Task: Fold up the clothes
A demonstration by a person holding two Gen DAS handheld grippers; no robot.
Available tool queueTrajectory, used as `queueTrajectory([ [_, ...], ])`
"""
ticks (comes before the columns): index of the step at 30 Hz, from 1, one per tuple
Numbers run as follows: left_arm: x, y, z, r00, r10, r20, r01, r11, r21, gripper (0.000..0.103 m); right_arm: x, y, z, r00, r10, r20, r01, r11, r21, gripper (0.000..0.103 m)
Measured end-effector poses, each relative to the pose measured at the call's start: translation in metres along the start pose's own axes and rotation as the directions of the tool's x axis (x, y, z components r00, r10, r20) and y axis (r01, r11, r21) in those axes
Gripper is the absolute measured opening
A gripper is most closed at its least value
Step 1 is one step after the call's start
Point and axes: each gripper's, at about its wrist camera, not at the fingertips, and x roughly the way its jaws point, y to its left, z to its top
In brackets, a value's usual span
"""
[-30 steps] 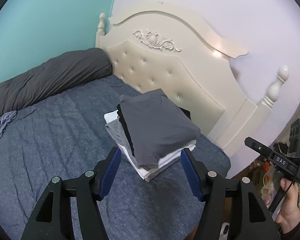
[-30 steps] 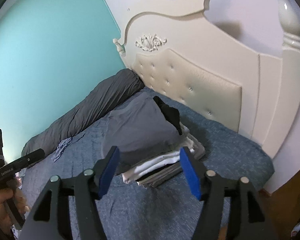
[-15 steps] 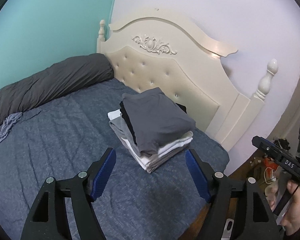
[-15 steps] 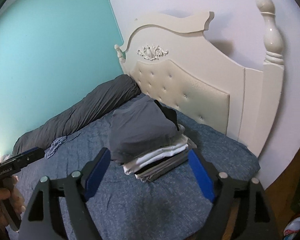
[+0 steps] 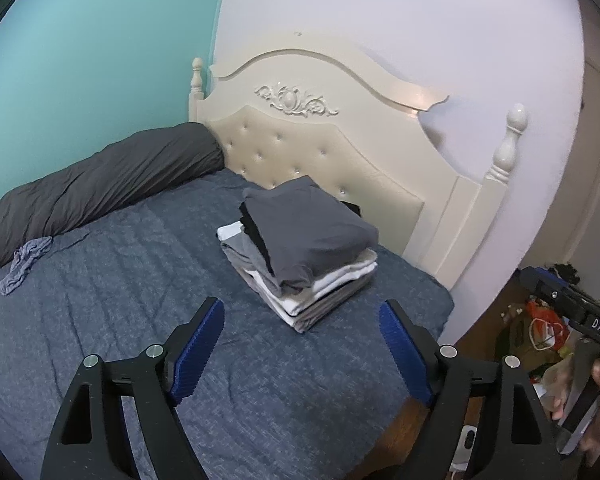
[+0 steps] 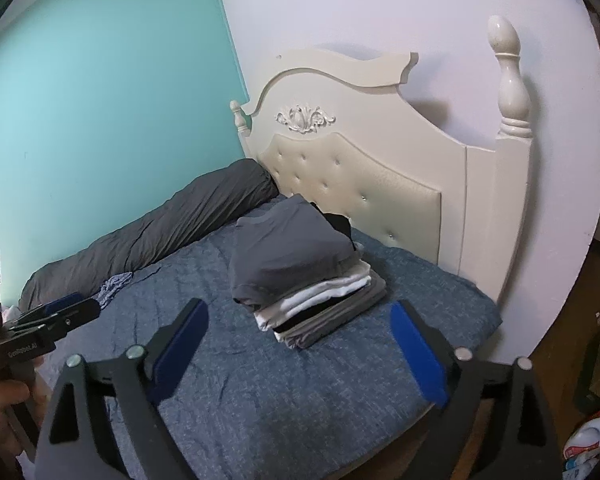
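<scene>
Resting near bed [image 5: 100, 320] head-end corner: folded clothes stack [image 5: 300, 248]; left tool [image 5: 300, 344] and right tool [image 6: 300, 344] opening, nothing between

Bed cover [image 5: 100, 320]: mottled slate blue, faint wavy quilting lines. Rolled duvet [image 5: 100, 184] along the wall: charcoal grey. Small crumpled cloth [image 5: 24, 266] beside it: pale grey-blue. Stack of folded clothes [image 5: 300, 256]: dark grey piece on top, black edge under it, then light grey, white and mid-grey layers; a thin black band shows low in the stack from the right wrist view. Headboard [image 5: 340, 136]: cream, tufted panel with small shiny buttons, carved scroll ornament. Walls: turquoise at left, pale lilac-white behind. Gripper pads [image 5: 198, 346]: bright blue on black arms.
</scene>
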Motion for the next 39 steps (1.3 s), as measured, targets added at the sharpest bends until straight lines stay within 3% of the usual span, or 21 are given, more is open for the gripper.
queueTrajectory([
  [8, -0.018, -0.002, -0.013, 1.000, -0.004, 0.016, 0.004, 1.000, 0.009, 0.085, -0.019, 0.011, -0.015, 1.000, -0.020, -0.002, 0.020, 1.000, -0.018, 0.097],
  [11, -0.025, -0.003, -0.016, 1.000, -0.005, 0.021, 0.005, 1.000, 0.015, 0.095, -0.023, 0.015, -0.020, 1.000, -0.017, 0.002, 0.017, 1.000, -0.025, 0.098],
  [21, -0.043, -0.001, -0.027, 0.999, 0.004, 0.042, -0.005, 1.000, 0.025, 0.102, -0.039, 0.031, -0.035, 1.000, -0.016, 0.024, 0.016, 1.000, -0.025, 0.099],
  [39, -0.068, 0.008, -0.051, 0.998, 0.003, 0.066, -0.004, 1.000, 0.018, 0.103, -0.060, 0.049, -0.060, 0.999, -0.018, 0.049, 0.021, 0.998, -0.058, 0.100],
])
